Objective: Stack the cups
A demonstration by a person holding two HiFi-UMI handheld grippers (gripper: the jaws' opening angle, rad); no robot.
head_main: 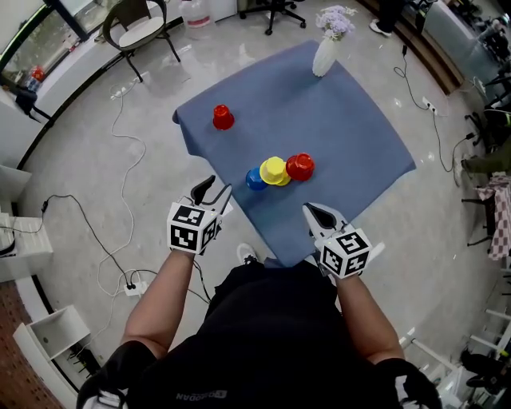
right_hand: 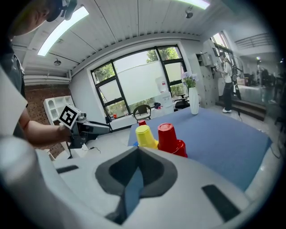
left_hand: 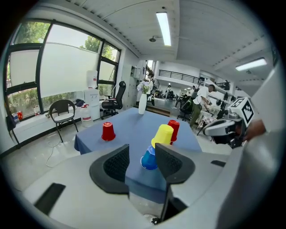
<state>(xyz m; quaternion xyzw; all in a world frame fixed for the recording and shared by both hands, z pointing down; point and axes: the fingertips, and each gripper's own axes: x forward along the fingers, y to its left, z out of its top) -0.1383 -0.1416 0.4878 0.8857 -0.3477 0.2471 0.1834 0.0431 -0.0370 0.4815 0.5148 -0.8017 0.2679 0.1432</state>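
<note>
On the blue-clothed table (head_main: 351,136) three upside-down cups cluster near the front edge: a blue cup (head_main: 255,180), a yellow cup (head_main: 275,170) and a red cup (head_main: 300,166). In the left gripper view the yellow cup (left_hand: 163,135) tilts over the blue cup (left_hand: 149,159). A lone red cup (head_main: 223,117) stands at the far left. My left gripper (head_main: 219,185) hovers at the table's near left edge, open and holding nothing, short of the blue cup. My right gripper (head_main: 308,208) is shut and empty, near the front corner.
A white vase with flowers (head_main: 325,54) stands at the table's far corner. A chair (head_main: 137,24) and cables (head_main: 120,184) with a power strip (head_main: 131,286) are on the floor at left. White shelving (head_main: 48,339) sits at lower left.
</note>
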